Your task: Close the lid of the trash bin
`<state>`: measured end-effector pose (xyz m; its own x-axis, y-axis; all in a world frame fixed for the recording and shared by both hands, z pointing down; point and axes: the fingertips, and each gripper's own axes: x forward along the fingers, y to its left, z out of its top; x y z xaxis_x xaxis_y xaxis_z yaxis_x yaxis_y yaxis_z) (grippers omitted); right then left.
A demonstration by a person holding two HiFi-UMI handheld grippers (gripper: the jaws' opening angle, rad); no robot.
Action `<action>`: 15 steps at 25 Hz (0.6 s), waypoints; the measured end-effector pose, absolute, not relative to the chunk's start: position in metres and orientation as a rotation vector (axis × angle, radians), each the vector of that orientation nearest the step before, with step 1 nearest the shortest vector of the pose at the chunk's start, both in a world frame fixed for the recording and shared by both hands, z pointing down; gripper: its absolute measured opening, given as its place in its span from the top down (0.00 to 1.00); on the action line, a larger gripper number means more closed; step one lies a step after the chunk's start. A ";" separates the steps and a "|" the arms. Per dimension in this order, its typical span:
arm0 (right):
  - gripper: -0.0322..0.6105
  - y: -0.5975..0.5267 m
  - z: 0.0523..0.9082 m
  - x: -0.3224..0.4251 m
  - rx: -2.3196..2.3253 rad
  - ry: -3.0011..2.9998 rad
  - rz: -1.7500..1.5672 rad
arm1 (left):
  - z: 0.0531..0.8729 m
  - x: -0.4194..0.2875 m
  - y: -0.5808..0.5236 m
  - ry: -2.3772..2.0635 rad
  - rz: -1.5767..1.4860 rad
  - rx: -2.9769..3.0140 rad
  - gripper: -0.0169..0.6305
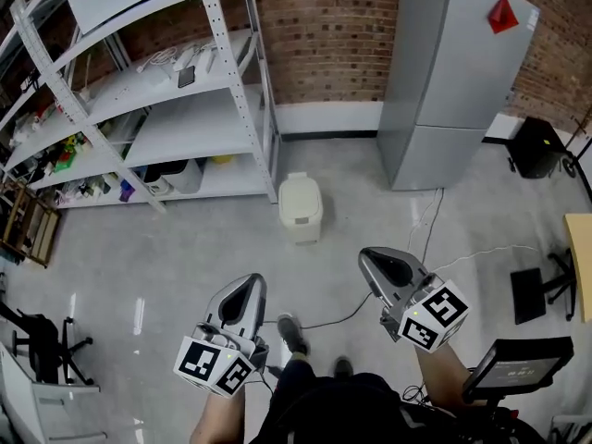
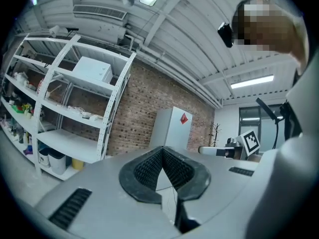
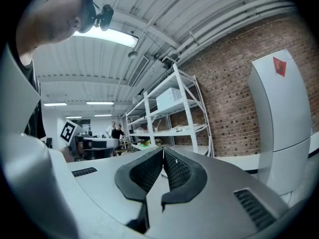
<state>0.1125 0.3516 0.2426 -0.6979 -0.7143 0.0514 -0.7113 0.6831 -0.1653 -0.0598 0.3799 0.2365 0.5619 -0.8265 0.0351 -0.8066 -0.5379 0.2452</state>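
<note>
Trash bin (image 1: 301,208) you faced was cream, plain. Your left hand-held gripper (image 1: 253,283) and right hand-held gripper (image 1: 367,257) were grey, with black ribbed pads (image 2: 144,172) and black-and-white square-marker cubes. Floor (image 1: 185,248) was pale grey; wall (image 1: 324,35) red-brown brick; shelving (image 1: 185,109) white.

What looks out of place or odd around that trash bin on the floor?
Nothing is spilled or toppled. The trash bin stands upright beside the shelving rack, and its lid seems to be down already. The only untidy thing is a loose black cable trailing across the floor by the person's feet.
</note>
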 end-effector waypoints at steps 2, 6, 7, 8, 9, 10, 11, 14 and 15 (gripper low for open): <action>0.94 0.377 0.244 0.129 -1.212 2.862 -0.282 | 0.237 -0.044 0.405 -1.363 -0.103 2.555 0.99; 0.94 0.415 0.241 0.149 -1.213 2.838 -0.291 | 0.233 -0.024 0.450 -1.356 -0.071 2.560 0.99; 0.94 0.424 0.240 0.151 -1.213 2.831 -0.291 | 0.233 -0.022 0.460 -1.355 -0.063 2.560 0.99; 0.94 0.433 0.239 0.153 -1.212 2.824 -0.289 | 0.233 -0.021 0.470 -1.355 -0.056 2.559 0.99; 0.94 0.442 0.237 0.154 -1.212 2.819 -0.285 | 0.232 -0.020 0.478 -1.353 -0.052 2.559 0.99; 0.94 0.450 0.235 0.154 -1.212 2.814 -0.280 | 0.231 -0.019 0.487 -1.349 -0.048 2.561 0.99; 0.94 0.459 0.233 0.153 -1.213 2.809 -0.274 | 0.230 -0.019 0.495 -1.344 -0.045 2.566 0.99; 0.94 0.484 0.227 0.148 -1.223 2.801 -0.251 | 0.227 -0.022 0.520 -1.328 -0.046 2.587 0.99; 0.94 0.493 0.226 0.146 -1.229 2.801 -0.241 | 0.227 -0.024 0.530 -1.323 -0.053 2.594 0.99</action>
<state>0.1456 0.4932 0.2256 -0.6768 -0.7362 -0.0040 -0.7246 0.6671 -0.1729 -0.0237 0.5298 0.2268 0.5920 -0.8028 0.0713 -0.7945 -0.5665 0.2189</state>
